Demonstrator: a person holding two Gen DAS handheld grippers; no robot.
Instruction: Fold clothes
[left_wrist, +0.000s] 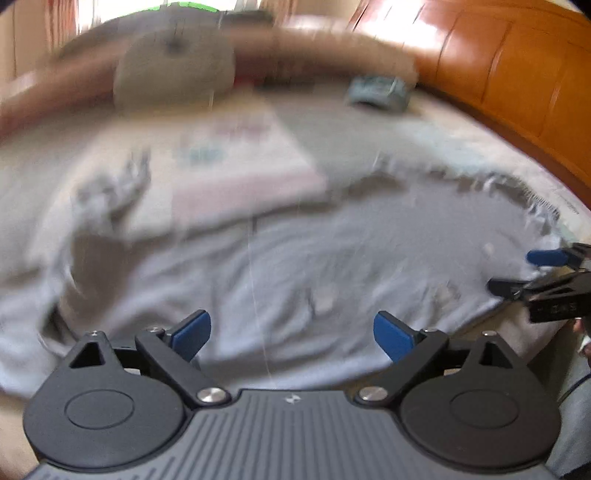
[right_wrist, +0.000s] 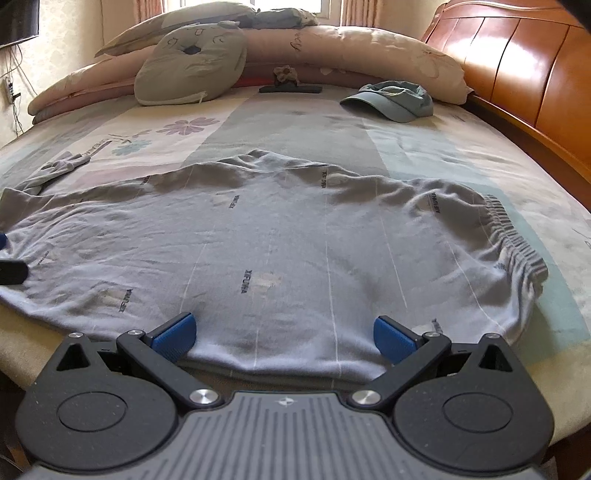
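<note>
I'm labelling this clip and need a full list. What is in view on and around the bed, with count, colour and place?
garment: one, pale grey-blue with thin stripes, spread flat across the near bed, elastic band at right
sock: one small grey piece, far left on the sheet
cap: one, teal, far right near the headboard
cushion: one, grey-green, against the bedding roll
bedding roll: one, pink-beige, along the far edge
sheet: one, pastel with flowers
headboard: one, orange wood, right
left tongs: black, blue pads, open above the garment
right tongs: black, blue pads, open at the garment's near edge
</note>
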